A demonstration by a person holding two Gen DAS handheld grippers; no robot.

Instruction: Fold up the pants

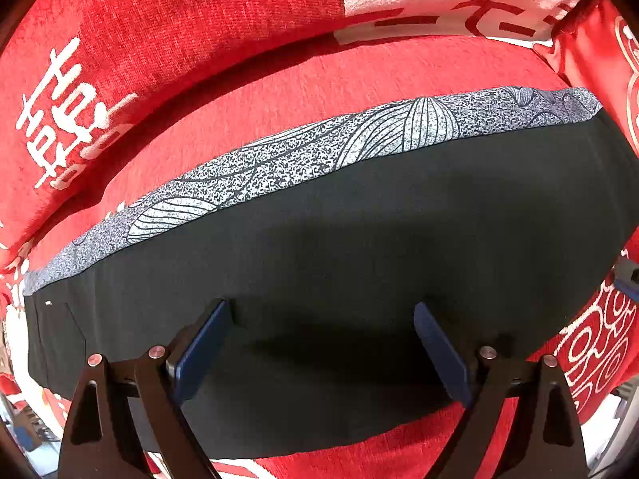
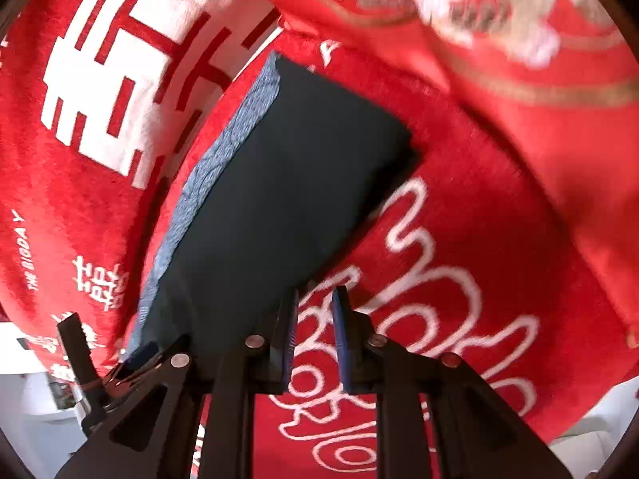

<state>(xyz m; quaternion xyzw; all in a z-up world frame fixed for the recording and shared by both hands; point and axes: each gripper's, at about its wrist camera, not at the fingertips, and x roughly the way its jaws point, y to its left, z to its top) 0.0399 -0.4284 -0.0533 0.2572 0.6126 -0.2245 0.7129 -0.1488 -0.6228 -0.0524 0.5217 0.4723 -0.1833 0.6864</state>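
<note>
the dark pants (image 1: 359,239) lie folded flat on the red cushion (image 1: 359,76), patterned grey band along the far edge. left gripper (image 1: 323,343) hovers over them, fingers spread wide. right gripper (image 2: 315,339) sits beside their edge, fingers narrowly parted, holding nothing.

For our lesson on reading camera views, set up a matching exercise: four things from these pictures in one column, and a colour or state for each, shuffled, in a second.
Column A
1. pants
2. patterned band
3. left gripper
4. right gripper

Column B
a. jaws wide apart
b. grey-white with leaf line drawings
c. plain dark, lying flat
d. jaws nearly together, nothing between

Pairs: 1-c, 2-b, 3-a, 4-d
</note>
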